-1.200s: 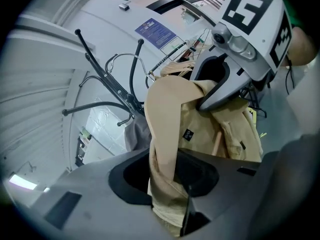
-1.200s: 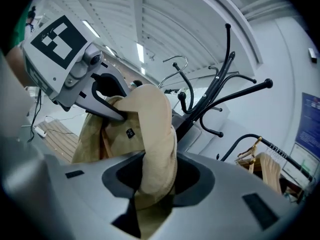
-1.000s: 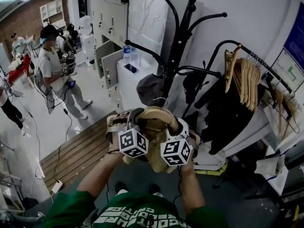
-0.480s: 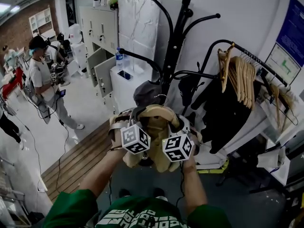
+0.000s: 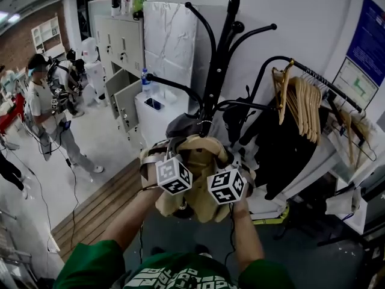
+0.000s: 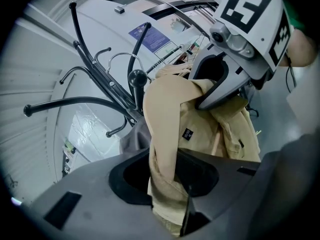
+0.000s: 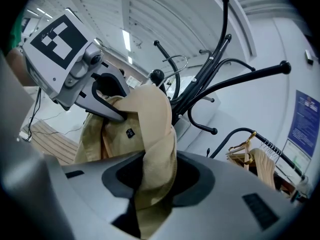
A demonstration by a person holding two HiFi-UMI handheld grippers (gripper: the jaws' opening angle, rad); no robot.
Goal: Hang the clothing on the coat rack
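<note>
The person held the beige jacket [image 5: 198,158] up before the chest with both tools; the left gripper [image 6: 167,179] was clamped on one fold of its upper edge, and the right gripper [image 7: 156,179] was clamped on another fold just beside it, so the cloth hung down between and below them; the black coat rack [image 5: 218,71] rose at twelve o'clock from the jacket, very near, with a grey garment [image 5: 183,125] low on it; a clothes rail [image 5: 325,80] with wooden hangers [image 5: 304,107] stood at two o'clock; another person [image 5: 45,110] stood at ten o'clock, well apart
</note>
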